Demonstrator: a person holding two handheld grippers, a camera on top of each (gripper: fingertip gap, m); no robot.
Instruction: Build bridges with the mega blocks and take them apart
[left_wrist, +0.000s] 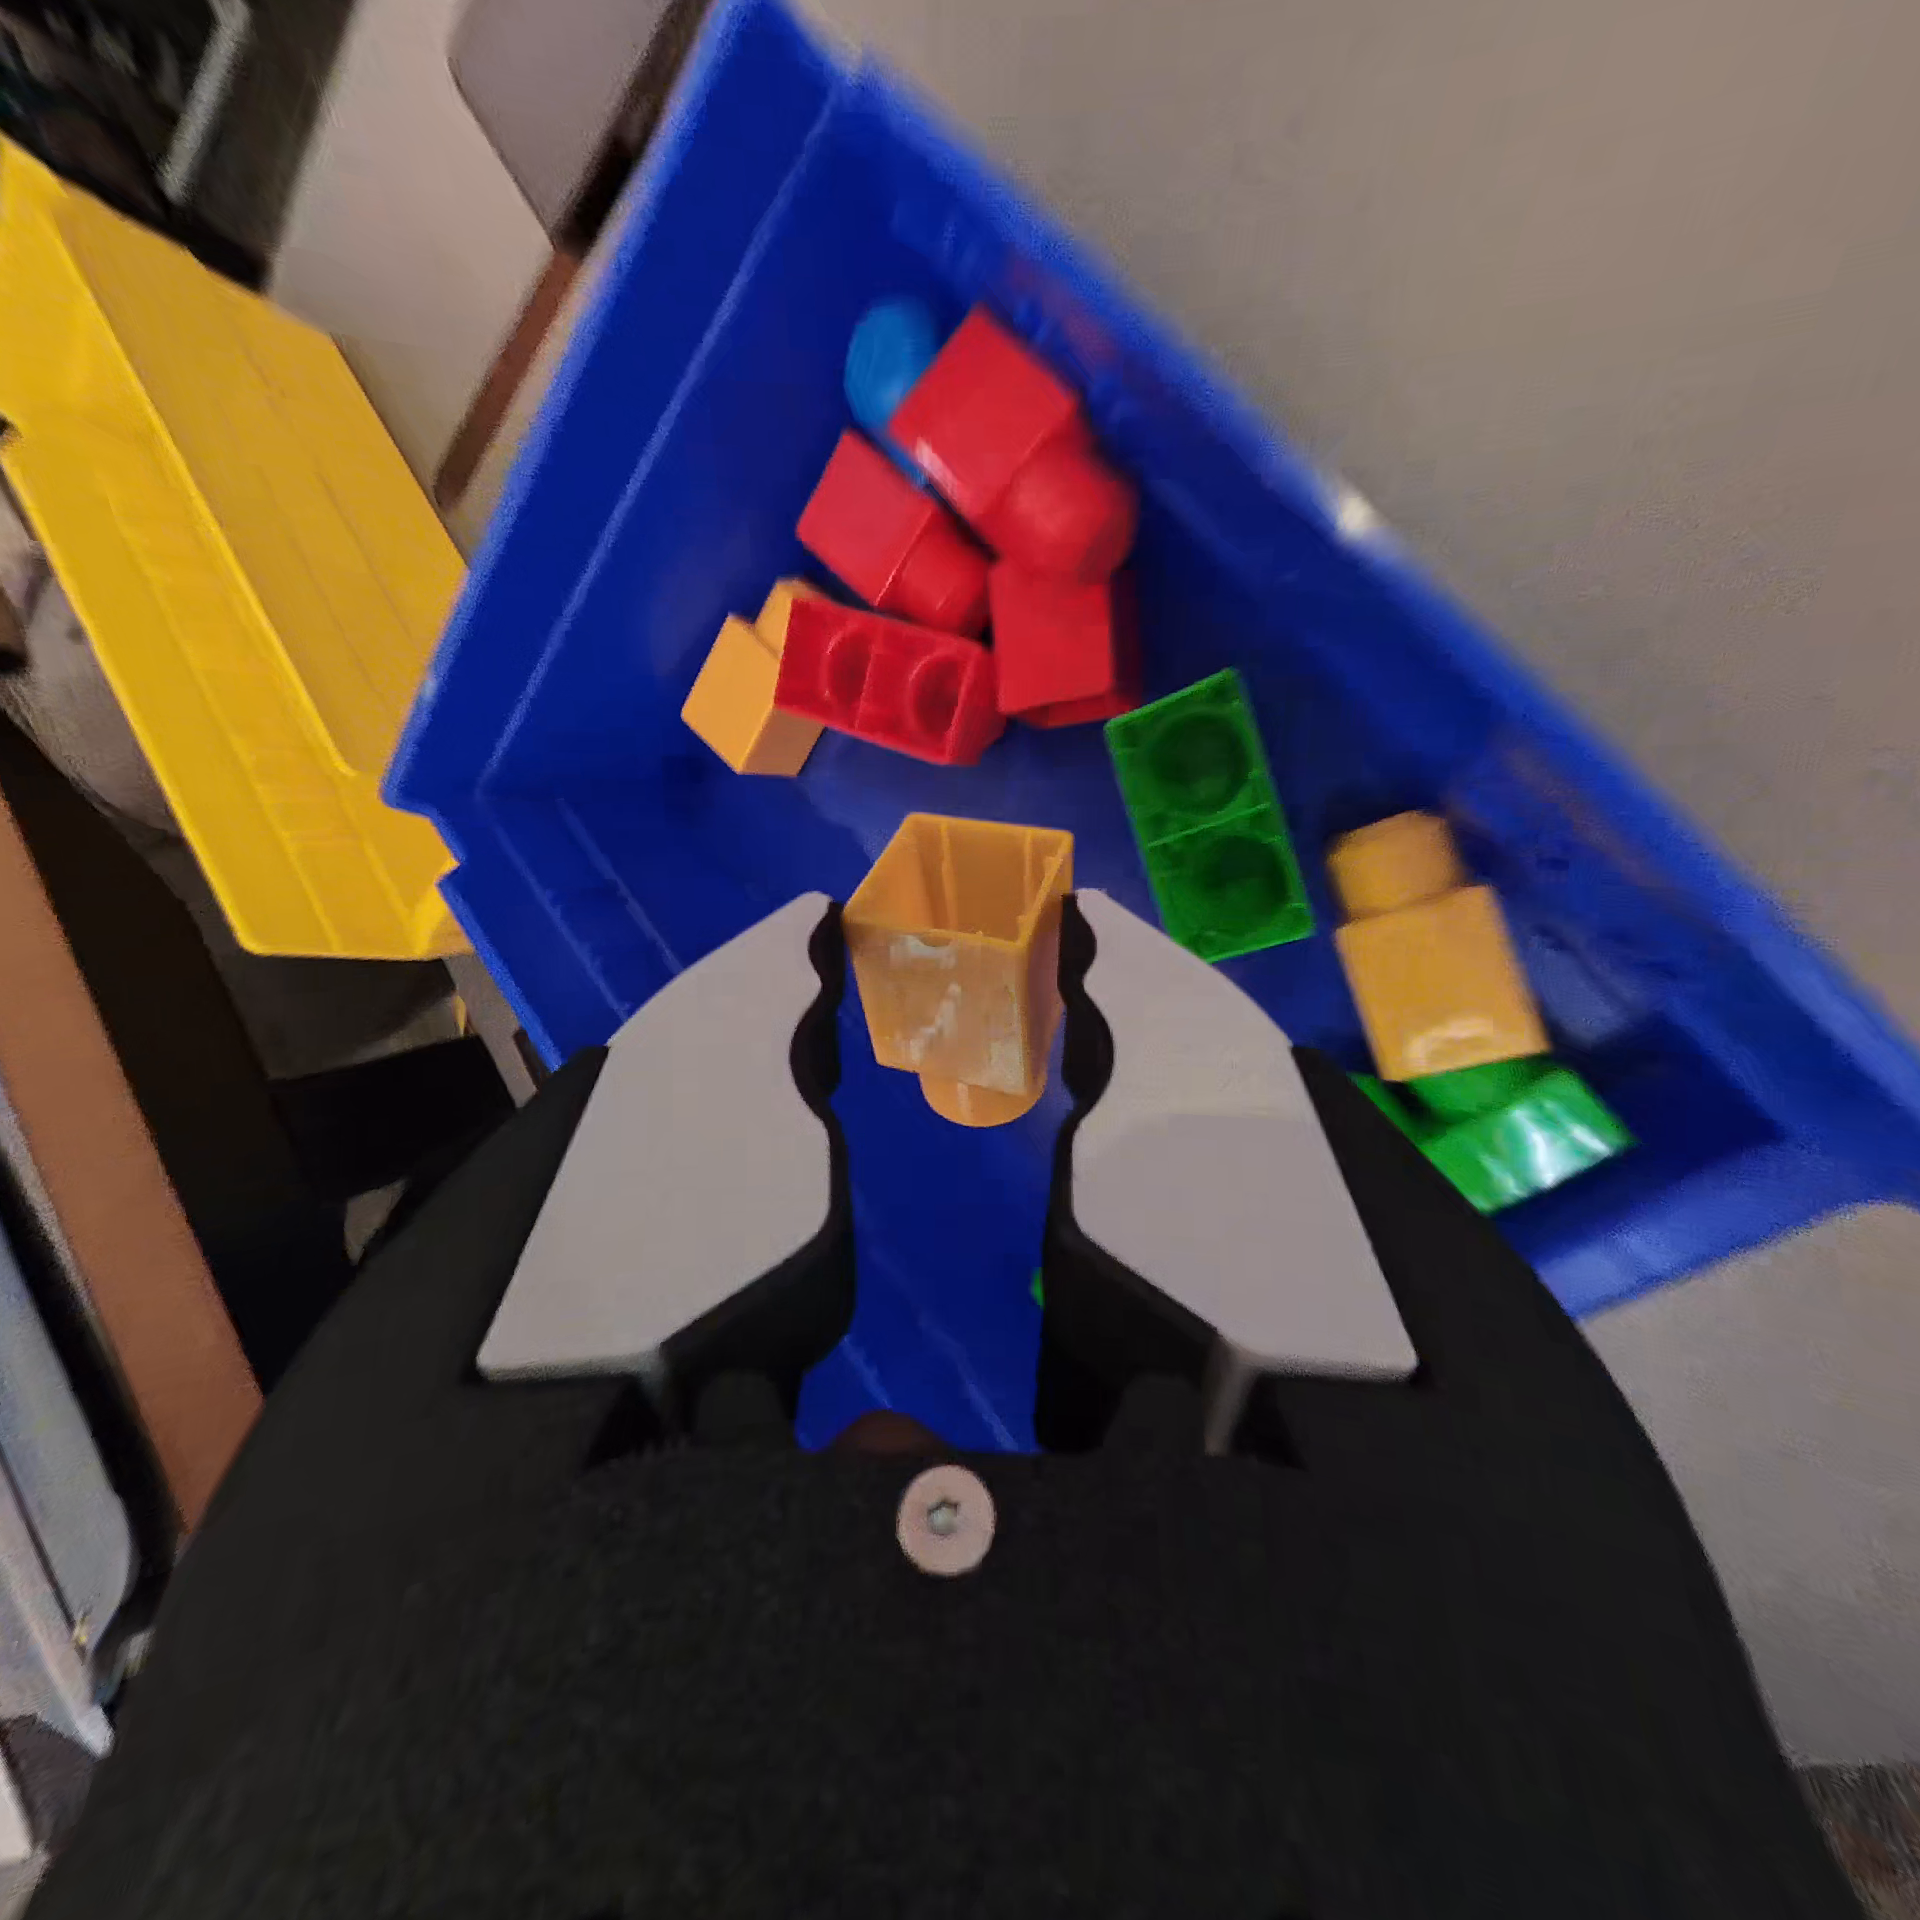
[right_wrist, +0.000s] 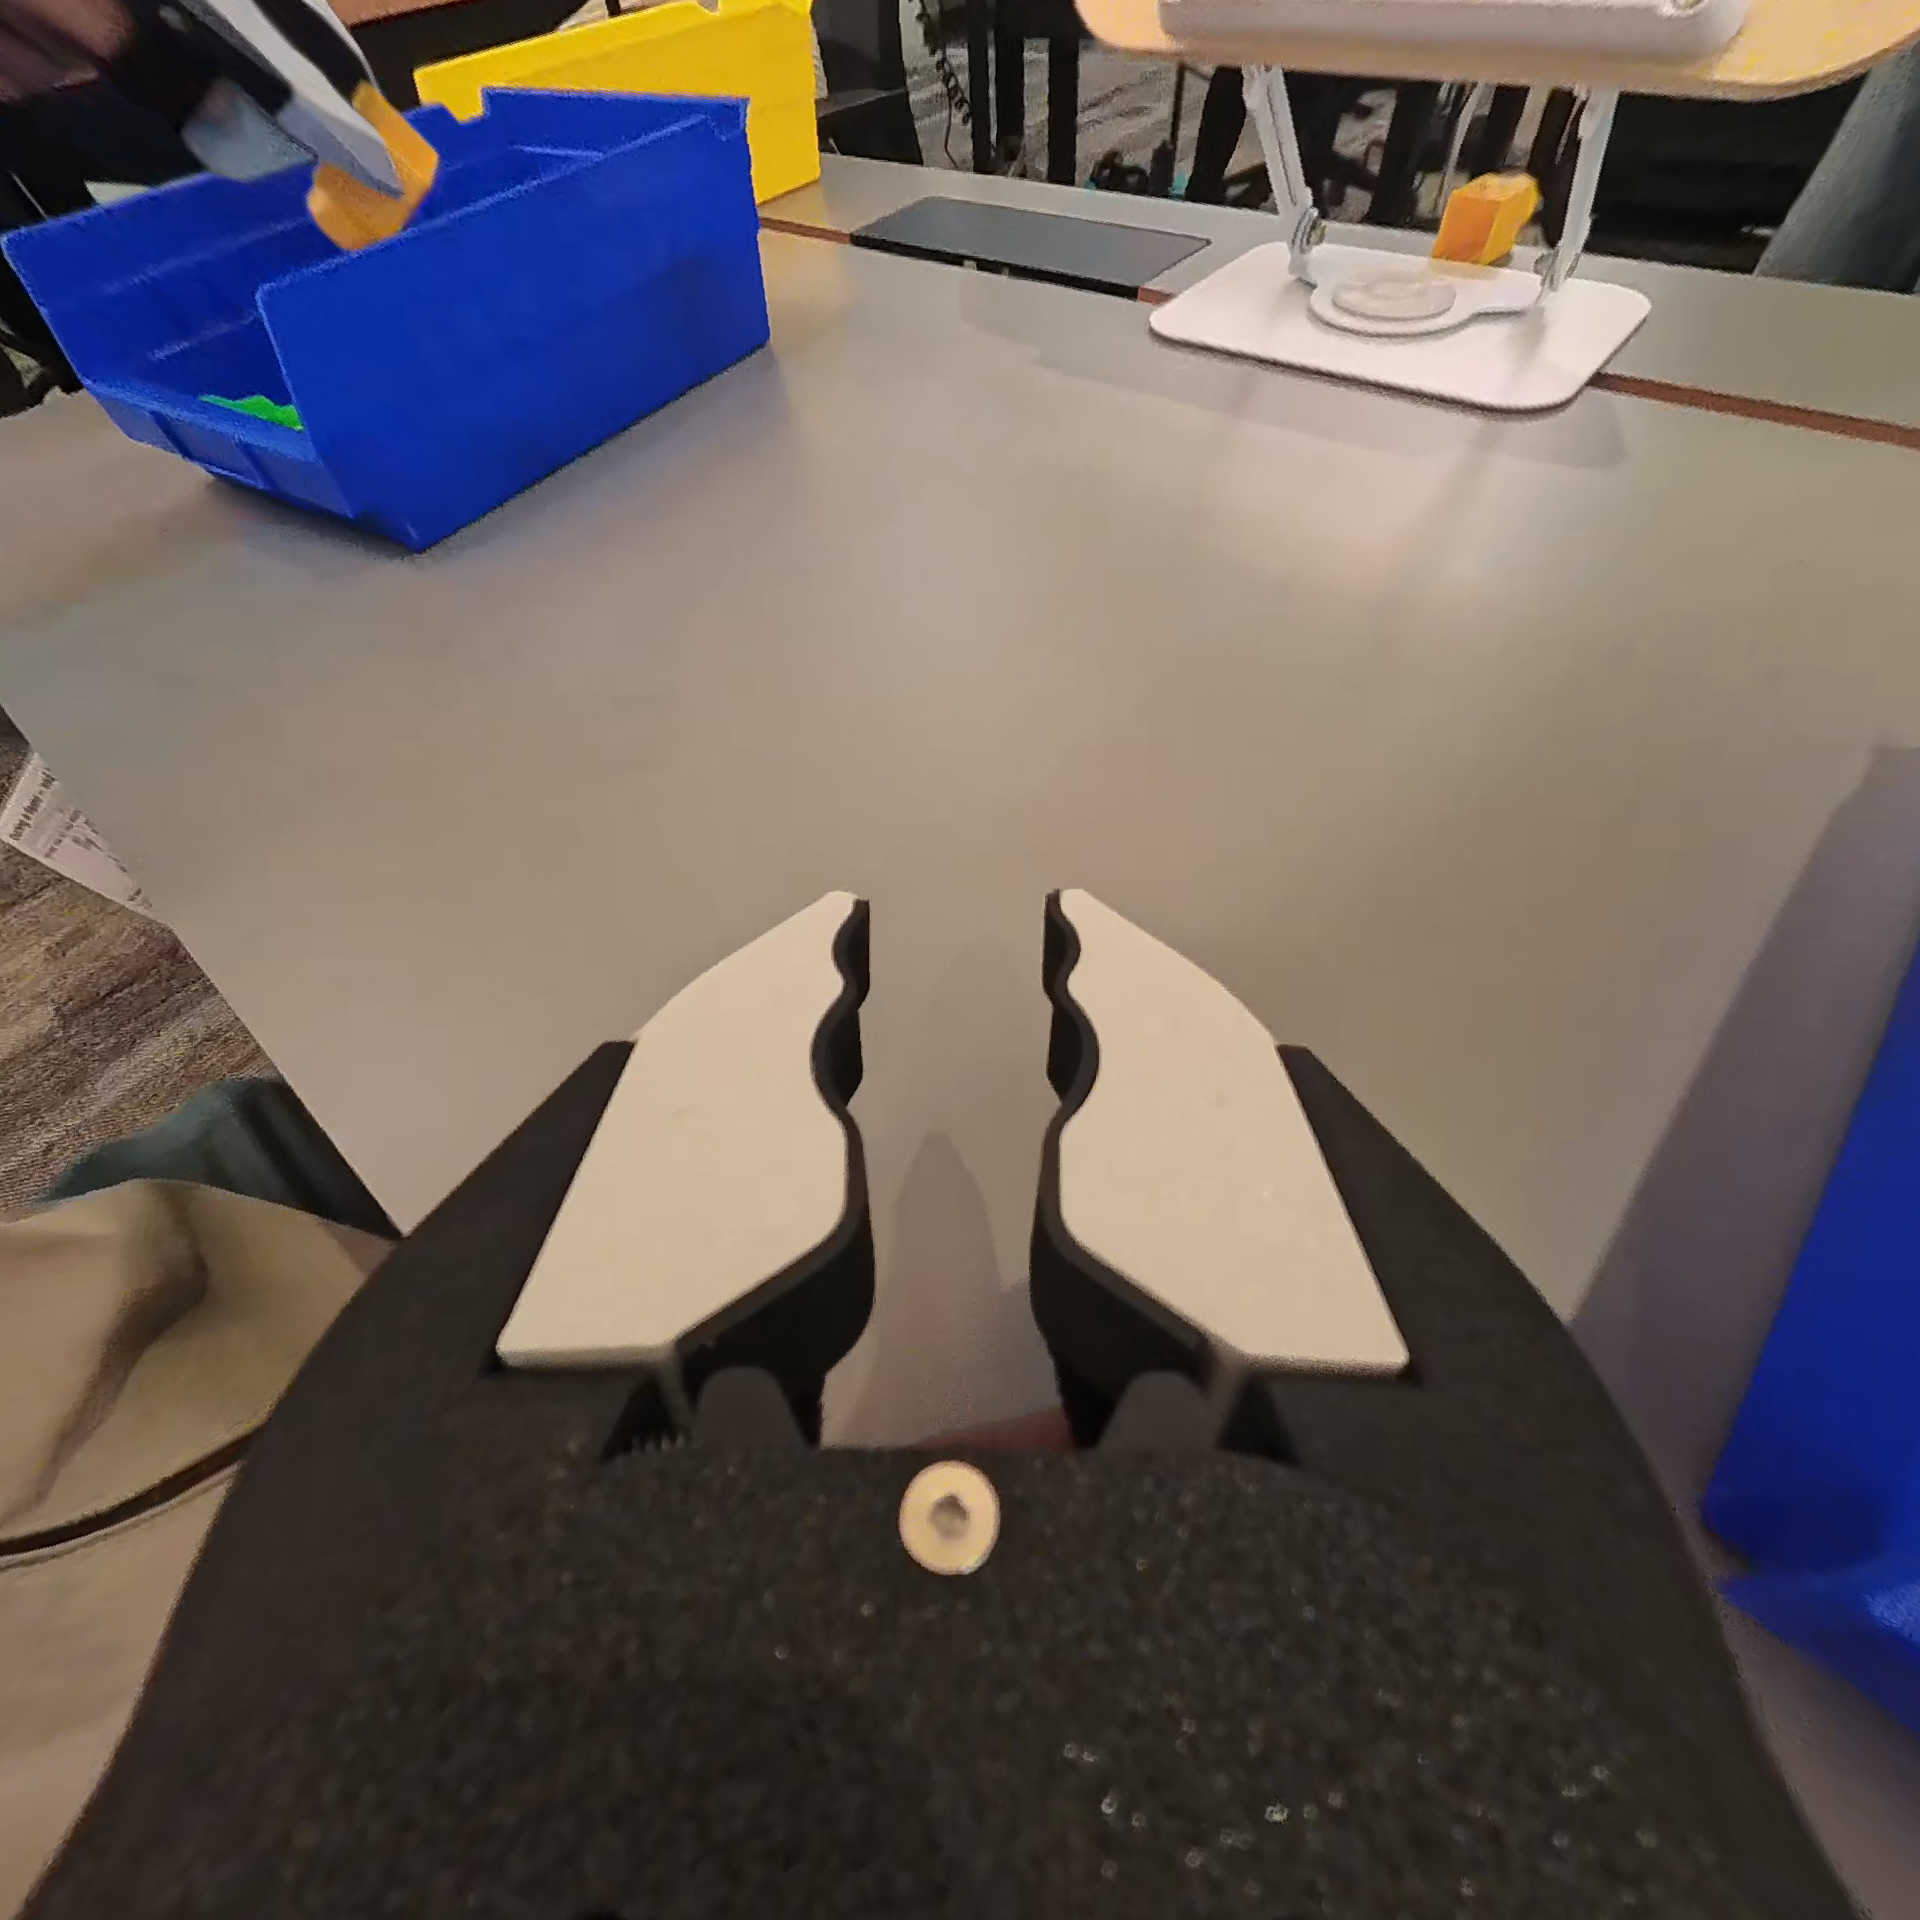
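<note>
Clamped between the left gripper (left_wrist: 954, 914) jaws, an orange block (left_wrist: 951, 982) hangs over the blue bin (left_wrist: 623, 582) of loose blocks, while the right gripper (right_wrist: 956, 914) waits, jaws apart and holding nothing, over the grey table (right_wrist: 1039, 623), where no bridge stands, so building or sorting looks barely begun.

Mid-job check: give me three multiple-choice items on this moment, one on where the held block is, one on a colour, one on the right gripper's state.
1. The orange block held by the left gripper is
A. above the blue bin
B. on the grey table
C. in the yellow bin

2. The two-stud block lying hollow side up beside it is
A. red
B. green
C. white

3. The right gripper is
A. shut on a block
B. open, holding nothing
C. out of view

Answers: 1 A, both views show it over the bin; 2 B, clear in the left wrist view; 3 B, bare table shows between its jaws.
</note>
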